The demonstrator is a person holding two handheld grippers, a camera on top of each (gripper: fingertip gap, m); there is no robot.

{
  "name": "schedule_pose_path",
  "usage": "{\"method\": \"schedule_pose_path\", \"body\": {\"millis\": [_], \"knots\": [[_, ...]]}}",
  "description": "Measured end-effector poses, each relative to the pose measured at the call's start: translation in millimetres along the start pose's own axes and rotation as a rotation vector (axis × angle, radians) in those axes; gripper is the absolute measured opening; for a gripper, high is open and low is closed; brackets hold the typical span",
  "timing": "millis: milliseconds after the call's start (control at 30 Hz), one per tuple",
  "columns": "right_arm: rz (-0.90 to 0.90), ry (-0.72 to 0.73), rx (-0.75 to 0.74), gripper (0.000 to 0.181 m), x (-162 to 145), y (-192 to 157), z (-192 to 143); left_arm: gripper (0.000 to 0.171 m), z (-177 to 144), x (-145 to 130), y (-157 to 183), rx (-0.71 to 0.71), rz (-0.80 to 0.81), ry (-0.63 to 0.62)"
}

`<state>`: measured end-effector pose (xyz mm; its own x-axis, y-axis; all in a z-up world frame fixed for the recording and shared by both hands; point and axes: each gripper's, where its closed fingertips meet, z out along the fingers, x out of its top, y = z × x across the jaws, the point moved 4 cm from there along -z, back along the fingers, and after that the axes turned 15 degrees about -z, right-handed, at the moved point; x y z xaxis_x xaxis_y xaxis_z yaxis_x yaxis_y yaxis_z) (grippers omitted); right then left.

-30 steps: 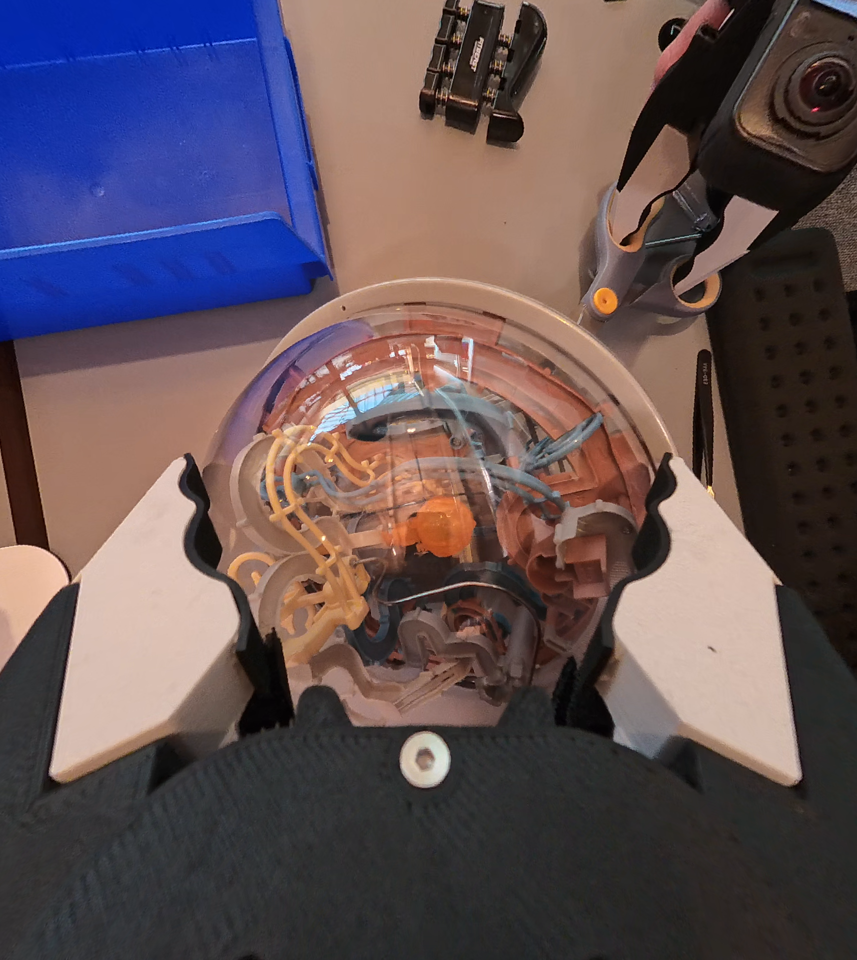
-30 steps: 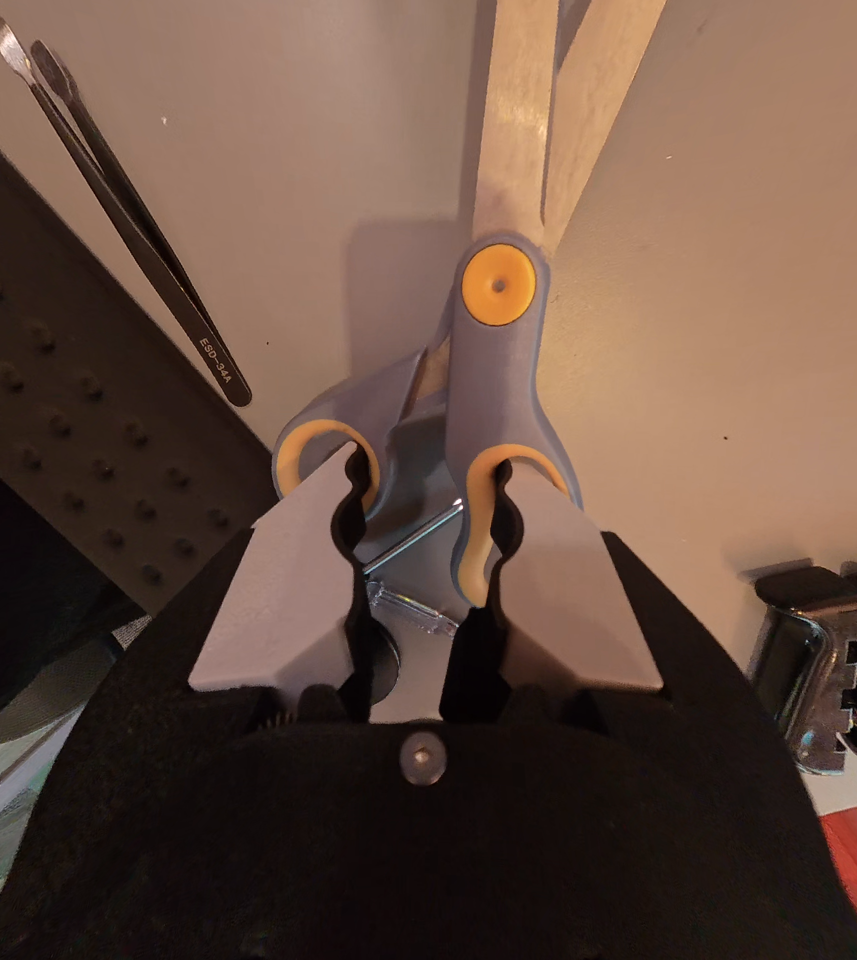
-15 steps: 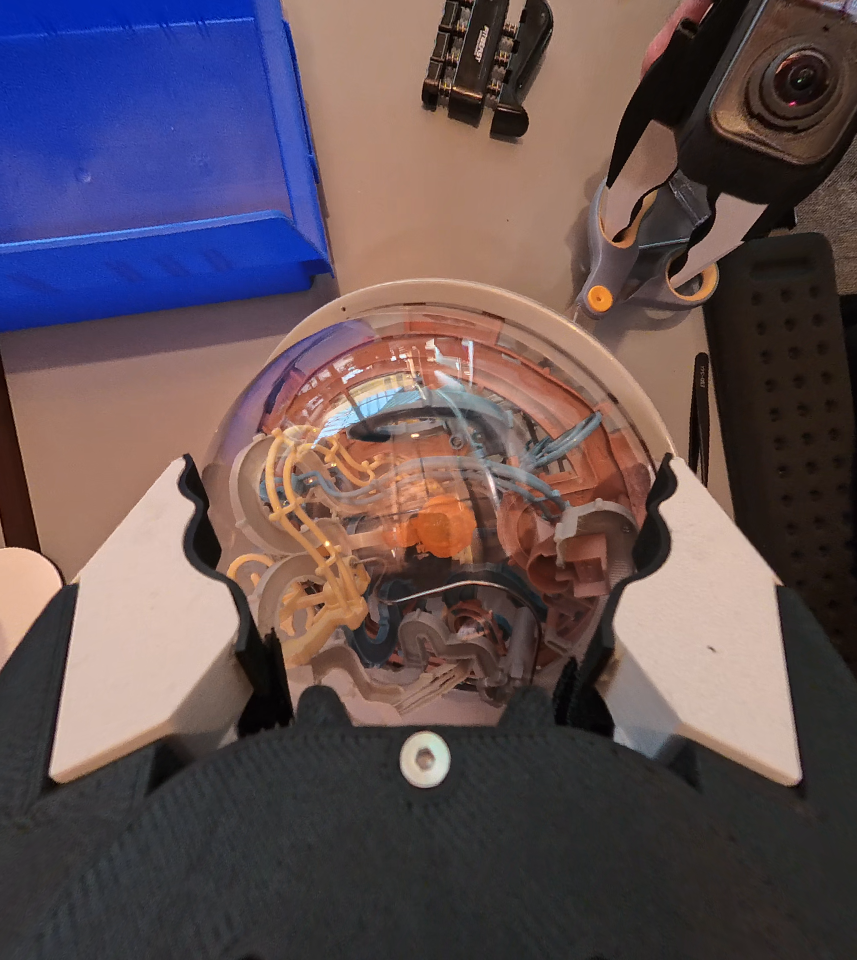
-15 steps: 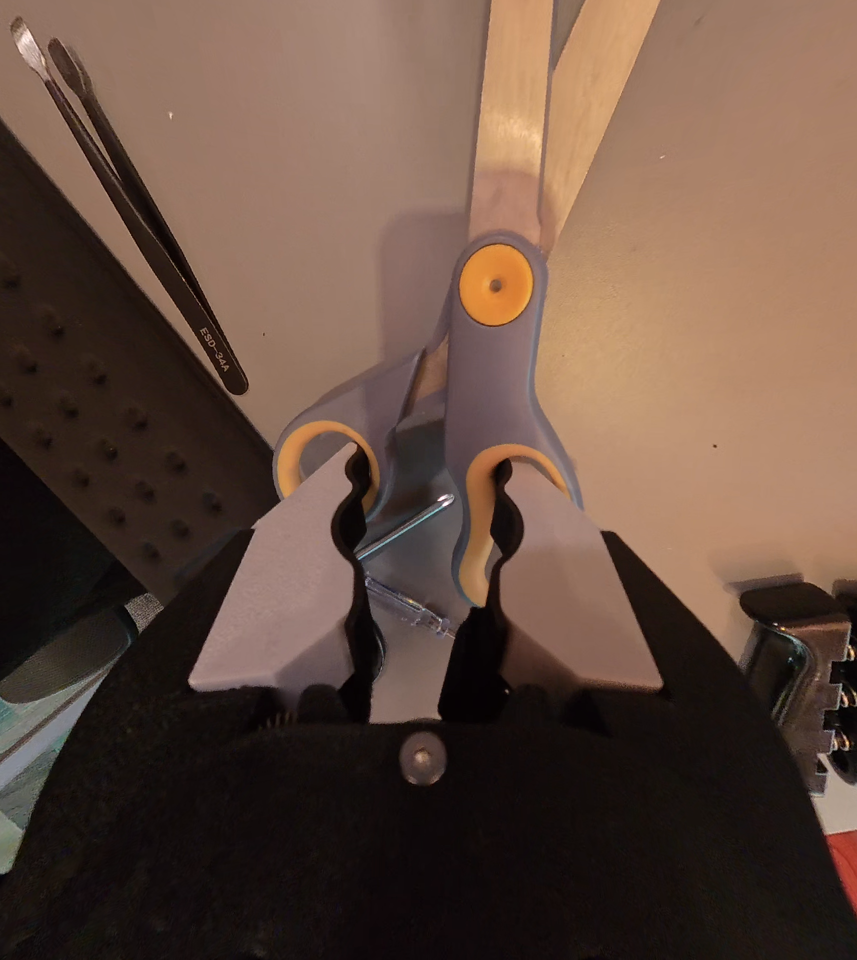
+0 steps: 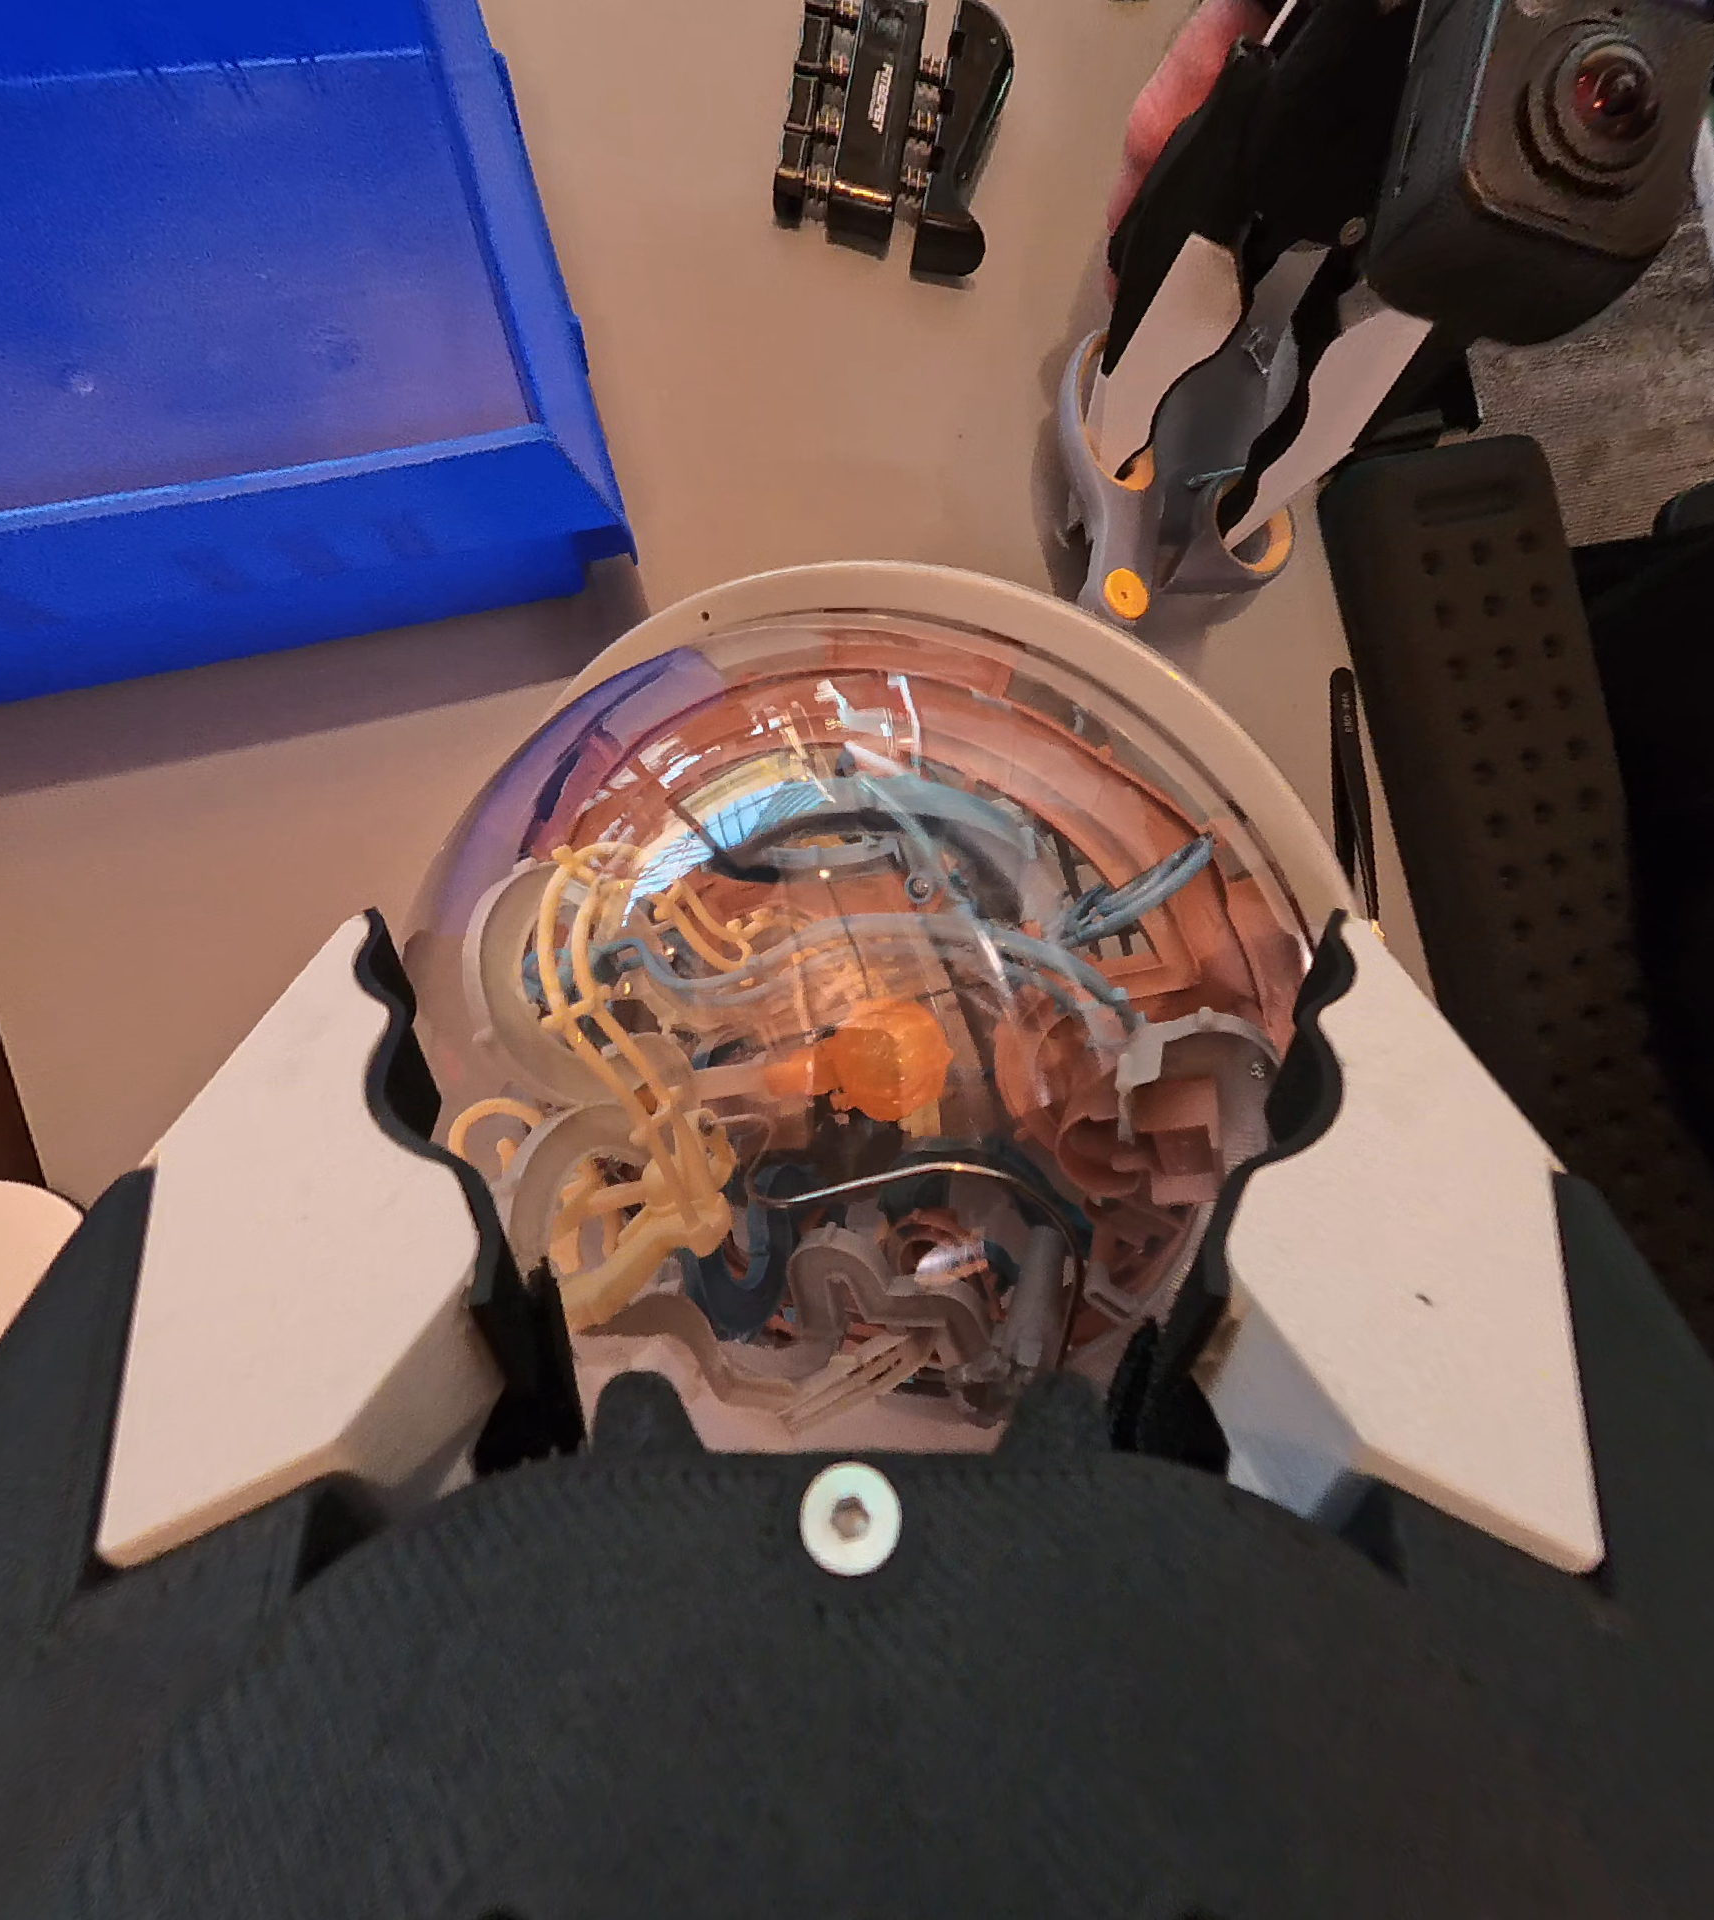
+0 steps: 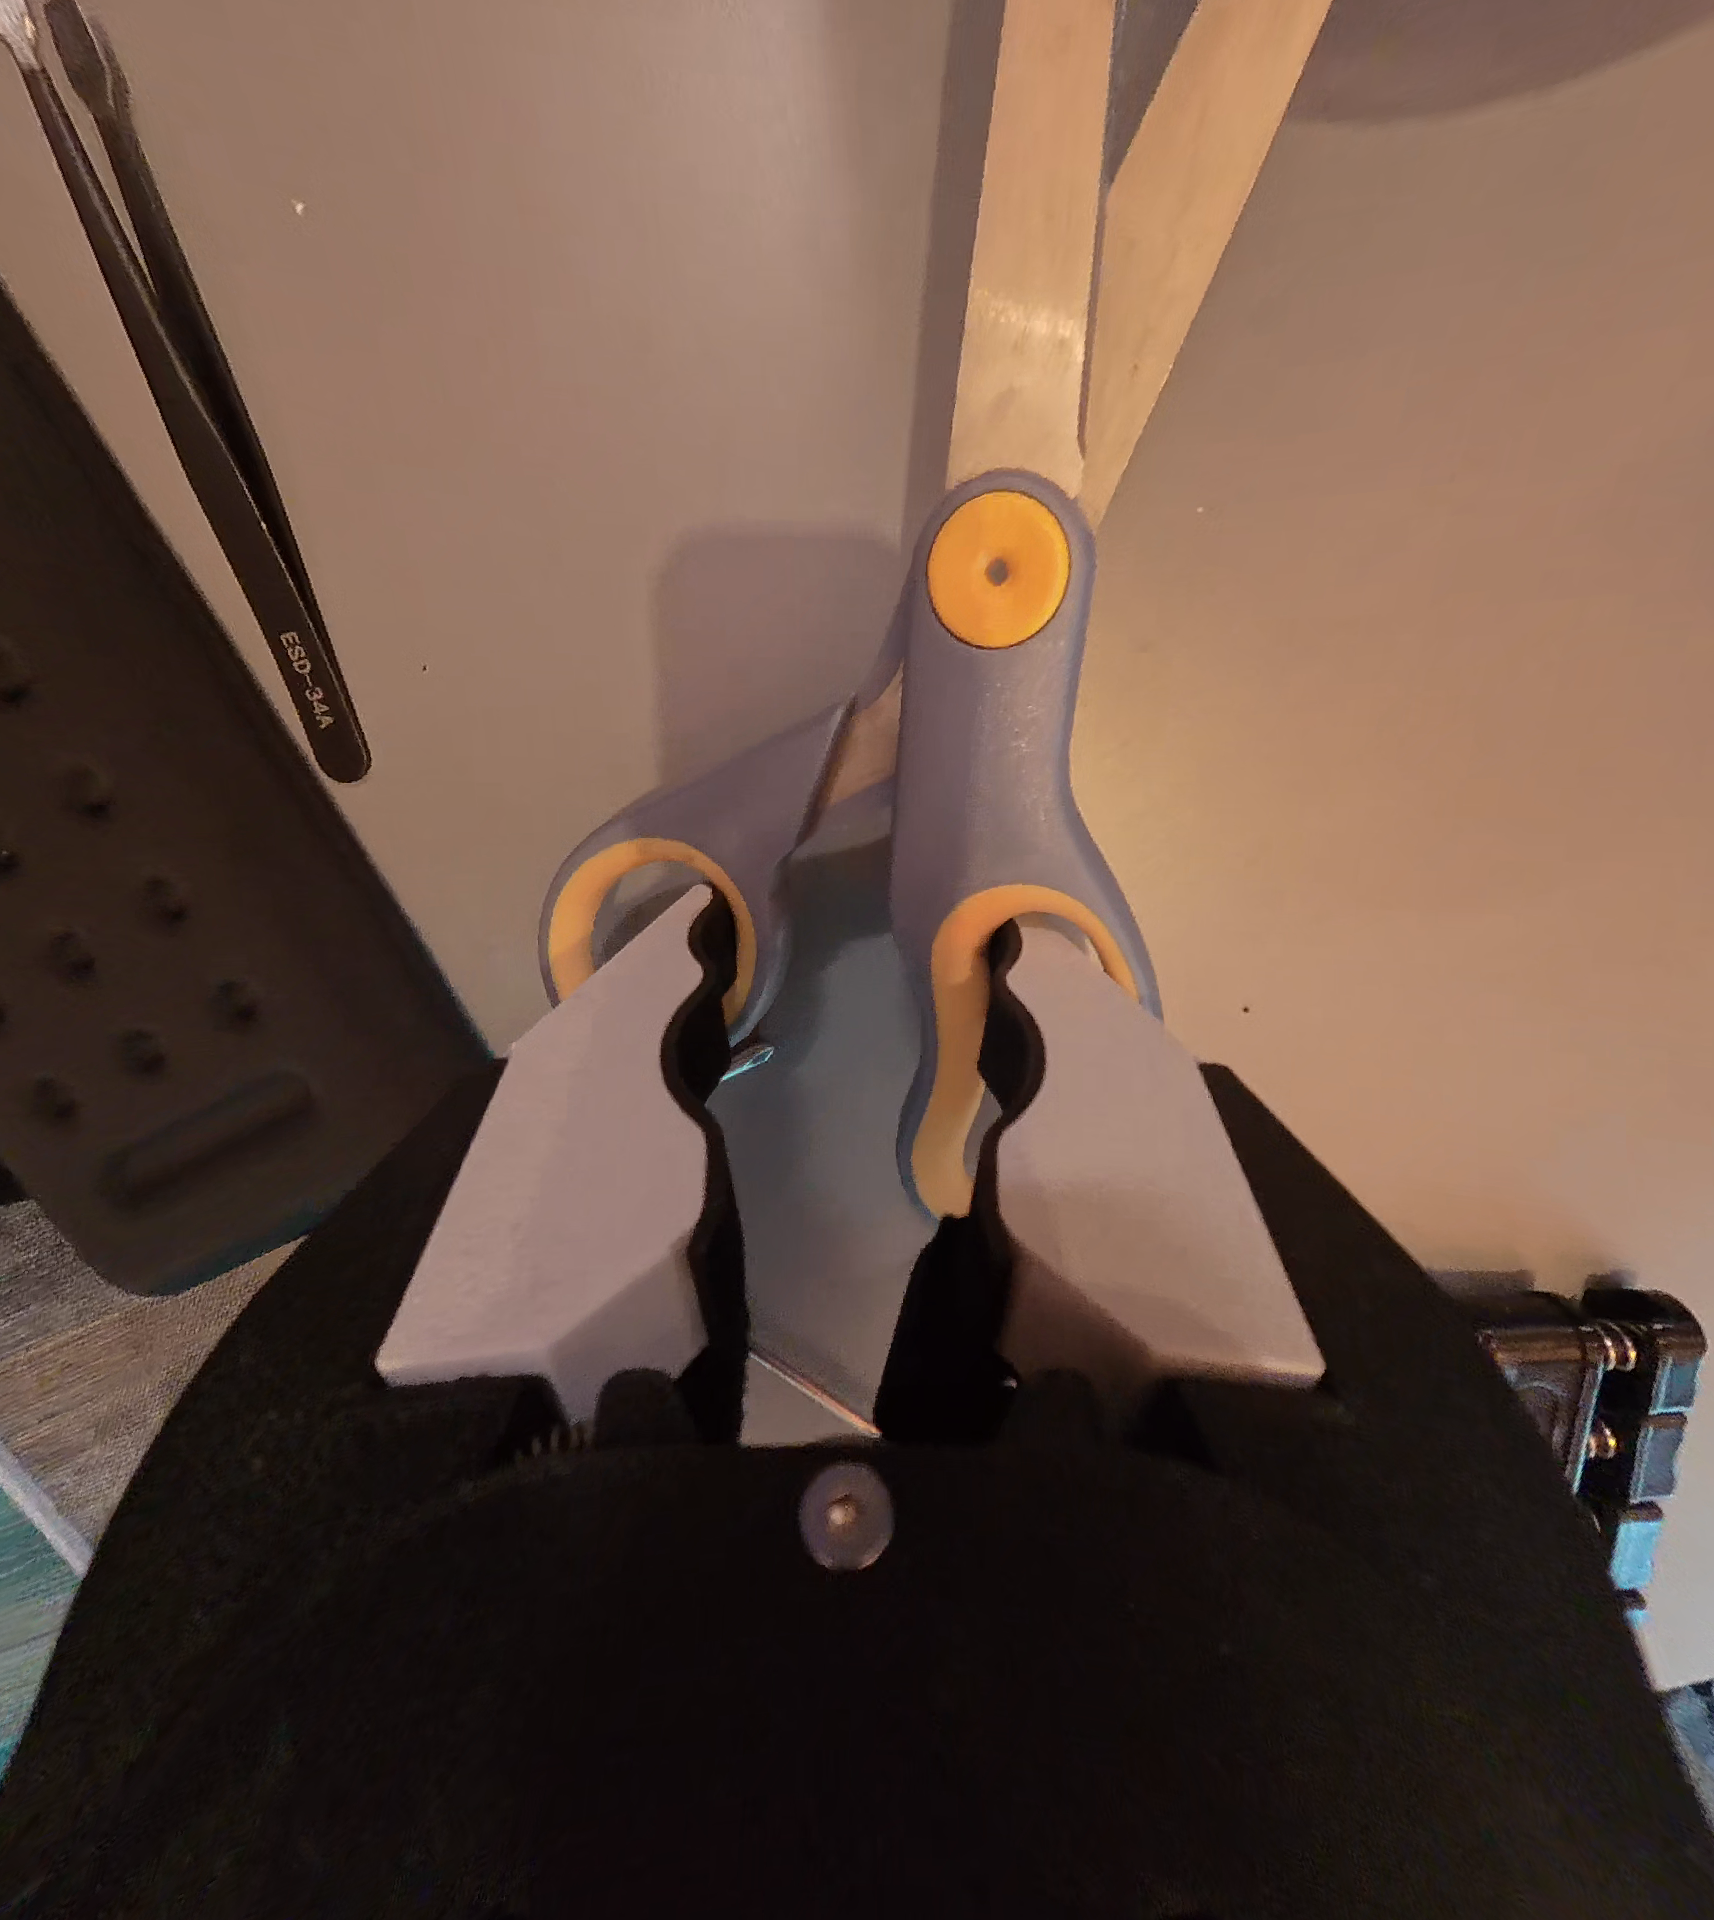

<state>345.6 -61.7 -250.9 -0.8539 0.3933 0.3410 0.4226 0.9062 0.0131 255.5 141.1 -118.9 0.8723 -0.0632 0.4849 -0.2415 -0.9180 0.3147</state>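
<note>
Left tongs (image 5: 853,1039) clasp a clear maze ball (image 5: 863,997) beside a blue bin (image 5: 240,343).

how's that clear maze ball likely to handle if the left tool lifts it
The maze ball has a smooth, glossy dome, so it is probably slippery against the left tool, whose fingers flank its sides. Being round, it would likely roll if it slipped free. The thin plastic tracks inside suggest it is light for its size and somewhat fragile.

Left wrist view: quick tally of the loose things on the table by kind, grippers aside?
Blue bin: 1
Clear maze ball: 1
Black hand-grip trainer: 1
Scissors: 1
Black tweezers: 1
Black perforated pad: 1
Total: 6
</note>
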Motion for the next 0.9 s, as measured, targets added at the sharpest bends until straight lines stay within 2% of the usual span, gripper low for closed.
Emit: {"method": "schedule_pose_path", "body": {"millis": [267,733,900], "knots": [[-0.094,0.003,-0.041,0.044,2.2,8.2,3.0,0.159,-2.5,-3.9,0.1,-0.028,0.047,-0.003],[-0.242,0.047,0.007,0.043,14.8,17.4,8.6,0.159,-10.2,-18.2,6.2,-0.090,0.166,0.003],[-0.336,-0.004,0.027,0.042,21.1,21.0,10.2,0.159,-10.9,-25.0,14.2,-0.118,0.213,-0.033]]}}
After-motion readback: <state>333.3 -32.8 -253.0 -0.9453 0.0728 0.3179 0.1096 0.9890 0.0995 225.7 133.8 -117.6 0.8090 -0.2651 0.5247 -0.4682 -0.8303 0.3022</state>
